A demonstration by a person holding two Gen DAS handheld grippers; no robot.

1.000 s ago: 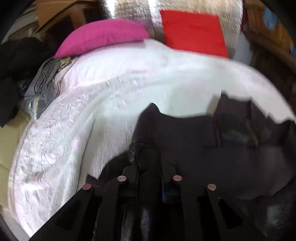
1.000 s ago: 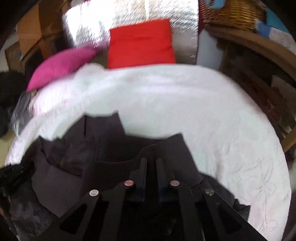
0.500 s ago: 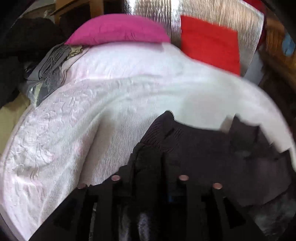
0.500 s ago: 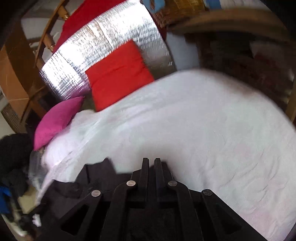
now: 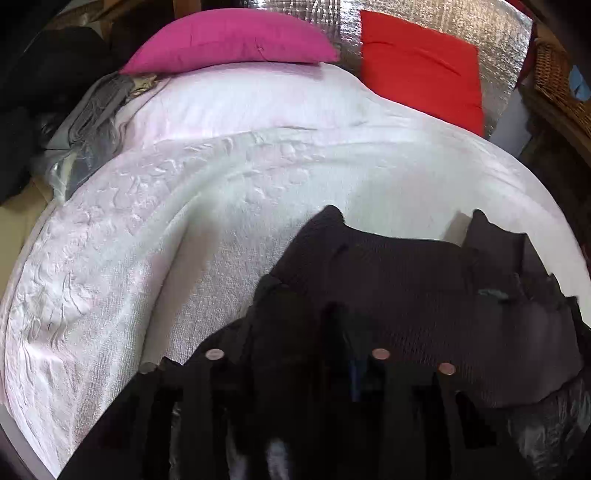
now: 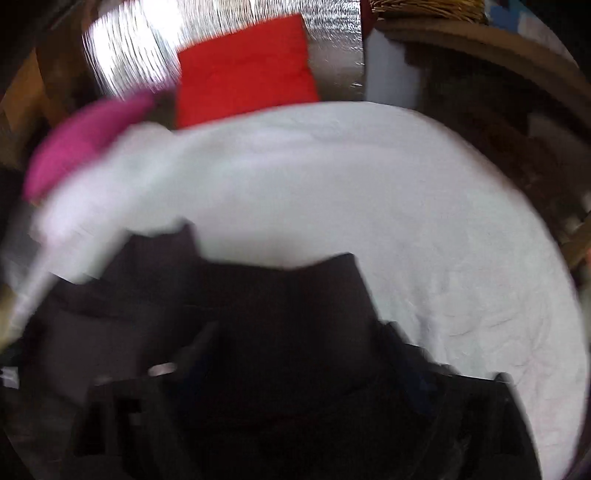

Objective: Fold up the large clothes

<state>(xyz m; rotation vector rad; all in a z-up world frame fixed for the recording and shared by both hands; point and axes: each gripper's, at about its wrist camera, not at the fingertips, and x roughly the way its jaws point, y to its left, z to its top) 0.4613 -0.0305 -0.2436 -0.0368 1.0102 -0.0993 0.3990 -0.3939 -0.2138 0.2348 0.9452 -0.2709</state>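
Note:
A dark knit garment (image 5: 406, 280) lies on a white textured bedspread (image 5: 184, 229). My left gripper (image 5: 314, 317) is shut on the garment's near left edge, with cloth bunched over its fingers. In the blurred right wrist view the same garment (image 6: 280, 295) covers the right gripper (image 6: 295, 369), whose fingers are hidden under the cloth; it holds the garment's right edge. The bedspread (image 6: 406, 221) spreads out beyond it.
A pink pillow (image 5: 229, 40) and a red cushion (image 5: 421, 66) lie at the bed's head against a silver foil panel (image 5: 480, 26). Grey clothes (image 5: 92, 110) lie at the left edge. A wicker basket (image 5: 557, 81) and wooden furniture (image 6: 498, 110) stand right.
Both grippers moved with the garment's edge: the cloth has shifted across the bed and now drapes over the right gripper. The right view swung down from the headboard and is motion-blurred.

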